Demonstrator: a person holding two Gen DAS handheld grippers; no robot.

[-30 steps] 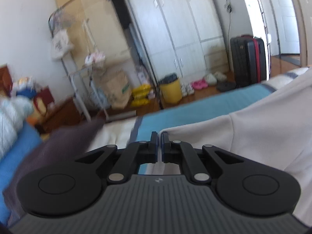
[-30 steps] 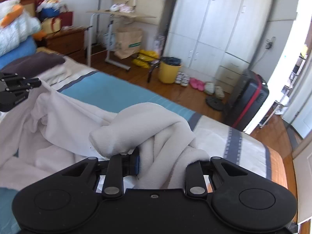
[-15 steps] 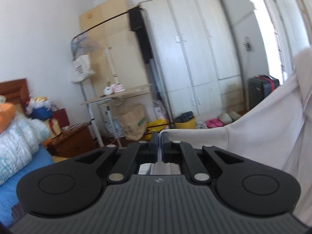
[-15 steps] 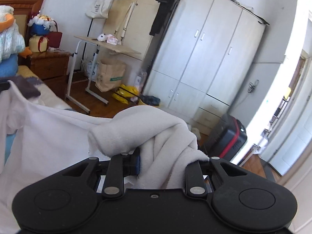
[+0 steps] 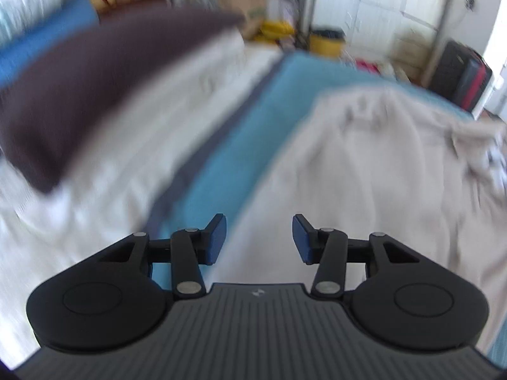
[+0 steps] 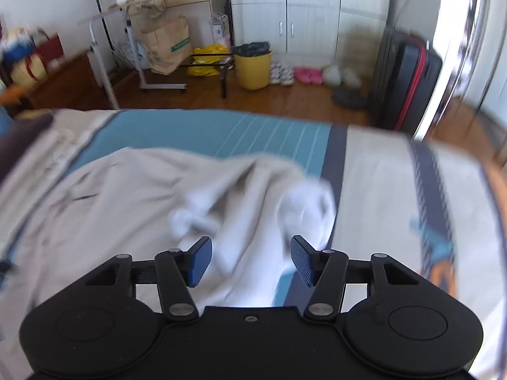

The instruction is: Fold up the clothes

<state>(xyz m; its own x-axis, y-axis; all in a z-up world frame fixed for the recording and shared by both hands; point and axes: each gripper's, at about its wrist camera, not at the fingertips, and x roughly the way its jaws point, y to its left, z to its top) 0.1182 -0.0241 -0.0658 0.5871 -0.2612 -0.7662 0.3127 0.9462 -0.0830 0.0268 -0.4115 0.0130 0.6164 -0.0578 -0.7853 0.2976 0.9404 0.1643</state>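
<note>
A pale beige garment (image 5: 374, 164) lies spread on the blue and white bed cover (image 5: 221, 164). In the left wrist view my left gripper (image 5: 259, 237) hangs open above the garment's near edge, nothing between its blue pads. In the right wrist view the same garment (image 6: 126, 196) lies loosely flat, with a bunched whiter part (image 6: 304, 202) at its right end. My right gripper (image 6: 250, 259) is open just above that bunched end and holds nothing. Both views are blurred by motion.
A dark purple pillow (image 5: 95, 72) lies at the bed's head. Beyond the bed are a yellow bin (image 6: 253, 66), a paper bag (image 6: 166, 44), a rolling table (image 6: 126, 25), shoes (image 6: 304, 74), a black suitcase (image 6: 402, 85) and white wardrobes (image 6: 304, 9).
Both grippers held the garment lifted in the air; both have now opened and let go, and the garment has dropped flat onto the bed. Both cameras now tilt down at the bed.
</note>
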